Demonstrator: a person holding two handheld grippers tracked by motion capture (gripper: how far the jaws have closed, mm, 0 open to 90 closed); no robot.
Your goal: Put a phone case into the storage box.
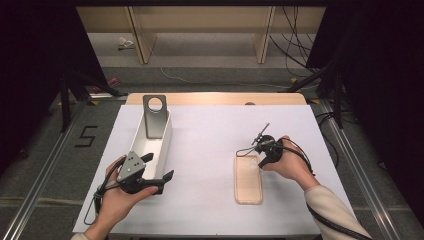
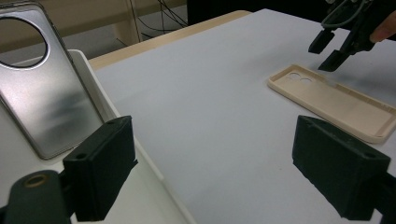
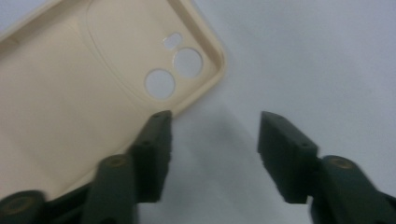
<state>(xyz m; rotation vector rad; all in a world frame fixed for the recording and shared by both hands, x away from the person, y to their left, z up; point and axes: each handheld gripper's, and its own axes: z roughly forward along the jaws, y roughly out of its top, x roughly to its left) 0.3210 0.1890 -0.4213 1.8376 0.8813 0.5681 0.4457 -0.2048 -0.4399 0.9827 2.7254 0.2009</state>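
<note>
Right gripper point(image 1: 263, 156) hangs just above the far end of the beige phone case point(image 1: 248, 178), its jaws spread apart with nothing between them. No earlier position is described. In the right gripper view, one jaw stands over the case rim beside the camera cut-outs and the other over bare table; neither pad presses on the case. The phone case lies flat, hollow side up, on the white table point(image 1: 210, 150), right of centre, with its cut-out end pointing away from the person. Left gripper point(image 1: 161, 181) rests near the front left of the table, jaws wide and empty, well apart from the case. Just beside it stands a white tray point(image 1: 162, 145), and a silver phone case point(image 1: 154, 117) with a round hole leans upright in the tray's far end.
</note>
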